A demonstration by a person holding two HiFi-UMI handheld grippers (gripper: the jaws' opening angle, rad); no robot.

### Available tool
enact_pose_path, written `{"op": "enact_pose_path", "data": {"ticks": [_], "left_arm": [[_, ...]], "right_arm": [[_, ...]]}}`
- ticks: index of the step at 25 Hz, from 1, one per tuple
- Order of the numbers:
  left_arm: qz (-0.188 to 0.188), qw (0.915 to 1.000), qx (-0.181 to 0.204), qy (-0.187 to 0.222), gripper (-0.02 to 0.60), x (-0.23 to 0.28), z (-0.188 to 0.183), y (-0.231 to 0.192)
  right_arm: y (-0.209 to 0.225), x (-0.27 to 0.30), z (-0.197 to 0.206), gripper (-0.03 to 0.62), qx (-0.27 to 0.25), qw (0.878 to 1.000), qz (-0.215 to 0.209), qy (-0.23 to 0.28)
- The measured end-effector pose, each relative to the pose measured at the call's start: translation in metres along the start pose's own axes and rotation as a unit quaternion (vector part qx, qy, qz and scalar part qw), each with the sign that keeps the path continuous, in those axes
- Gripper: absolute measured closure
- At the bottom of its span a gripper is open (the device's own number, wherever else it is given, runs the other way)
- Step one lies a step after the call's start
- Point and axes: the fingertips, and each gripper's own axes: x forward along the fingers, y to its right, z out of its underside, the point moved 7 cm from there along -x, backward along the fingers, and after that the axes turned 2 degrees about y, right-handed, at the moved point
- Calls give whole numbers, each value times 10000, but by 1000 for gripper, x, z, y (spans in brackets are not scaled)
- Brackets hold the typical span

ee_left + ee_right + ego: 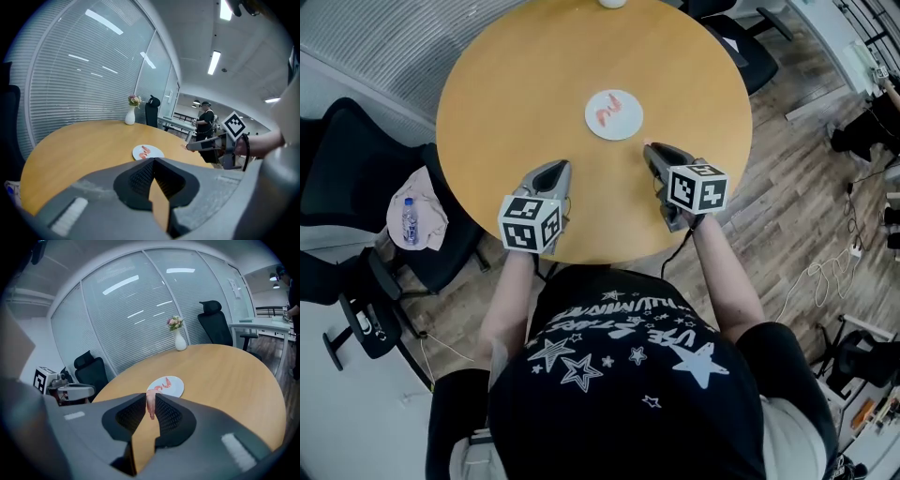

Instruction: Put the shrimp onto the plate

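One shrimp (150, 408): pinched in right claw (150, 397), between plate (621, 128) and counter's (506, 94) near edge.
Left claw (152, 161): pressed together, empty.
Next: probably carry over plate, release.

Office: round wooden meeting table (506, 103), black swivel chairs (214, 326), glass partition walls with blinds (93, 79), ceiling strip lights (214, 62)

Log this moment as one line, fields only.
right gripper: shut on shrimp, short of plate | left gripper: shut, empty | plate: holds other shrimp | step: placing pending
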Motion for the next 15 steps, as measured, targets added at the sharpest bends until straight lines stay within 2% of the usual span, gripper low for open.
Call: {"op": "enact_pose_path", "data": {"ticks": [9,15], "left_arm": [[116,9999,-113,-59,580,23,-9,-32],[227,9994,-154,-198,580,38,-8,-44]], "right_arm": [[0,52,-9,530,-262,9990,131,-340],[8,78,-9,530,-443,9968,387,-544]]}}
